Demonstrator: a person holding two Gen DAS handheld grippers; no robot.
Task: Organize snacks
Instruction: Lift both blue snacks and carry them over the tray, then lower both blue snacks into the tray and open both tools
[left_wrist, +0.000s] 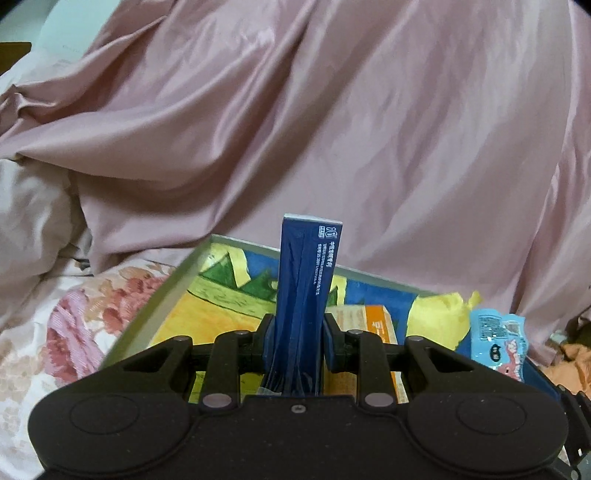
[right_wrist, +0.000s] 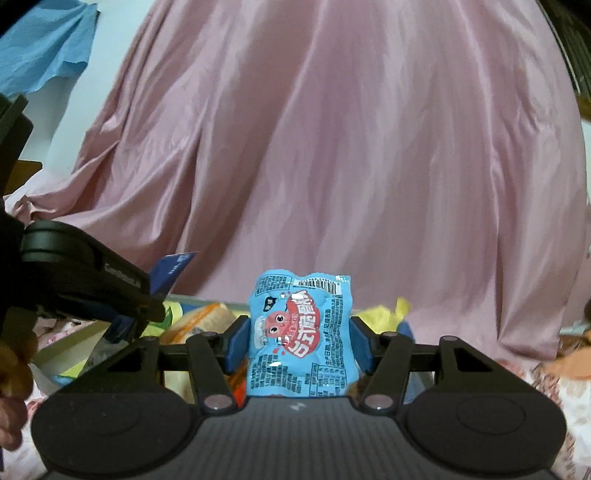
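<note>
The left tongs (left_wrist: 294, 341) grip a dark blue packet (left_wrist: 306, 280) and the right tongs (right_wrist: 299, 343) a light blue snack bag (right_wrist: 301, 332), both held over the colourful tray (left_wrist: 177, 291) on the bed, so I judge that lowering them inside comes next.

Pink satin drape (left_wrist: 332, 129) walls off everything behind, no passage there. Open box (left_wrist: 166, 291) sits on the bed just in front of it, raised grey rim on left and far sides blocks low sideways entry; from above it's open. Box floor free on the left half (left_wrist: 207, 314); orange carton (left_wrist: 373, 321) and yellow crumpled paper (left_wrist: 436, 317) fill the right half. Both tongs loaded: left tongs (left_wrist: 295, 343) carry dark blue pack (left_wrist: 306, 288), right tongs (right_wrist: 301, 343) carry light blue pouch (right_wrist: 301, 332), close side by side, little room between. Floral bedsheet (left_wrist: 55, 332) left of box is free
</note>
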